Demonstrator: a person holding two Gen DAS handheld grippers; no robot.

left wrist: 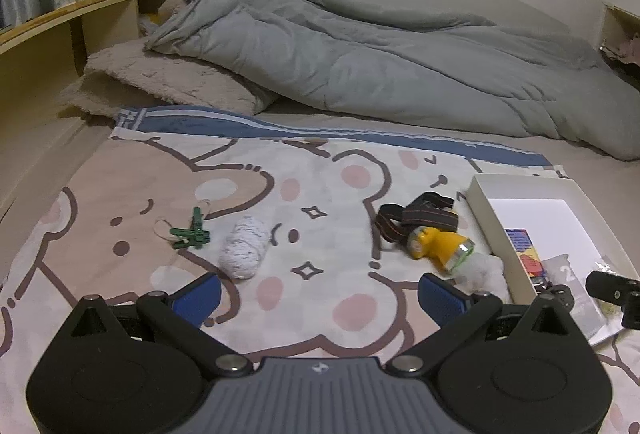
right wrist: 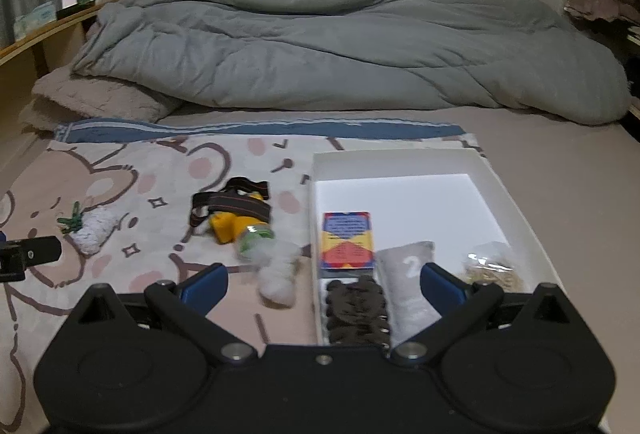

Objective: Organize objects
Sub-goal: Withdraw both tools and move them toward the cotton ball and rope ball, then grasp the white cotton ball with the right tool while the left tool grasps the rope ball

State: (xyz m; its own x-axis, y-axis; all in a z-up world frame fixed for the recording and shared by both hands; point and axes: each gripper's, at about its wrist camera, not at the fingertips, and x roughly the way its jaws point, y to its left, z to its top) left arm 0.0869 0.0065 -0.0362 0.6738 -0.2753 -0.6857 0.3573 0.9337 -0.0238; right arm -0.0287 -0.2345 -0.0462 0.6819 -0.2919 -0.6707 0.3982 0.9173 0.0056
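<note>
Your box (right wrist: 516, 190) already holds cards (right wrist: 347, 240), a cord (right wrist: 356, 308) and two pouches, while headlamp (right wrist: 236, 218), cotton (right wrist: 276, 274), yarn (left wrist: 243, 248) and pegs (left wrist: 192, 234) wait on the bed, both fingers apart and empty

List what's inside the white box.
In the white box: a colourful card box, a dark braided item, a grey pouch, a clear bag of beige bits. The near edge is hidden by the right tongs.

One white box (right wrist: 516, 190), four items inside; one headlamp (right wrist: 240, 222), one yarn ball (left wrist: 244, 248), two green clips (left wrist: 192, 234).
</note>
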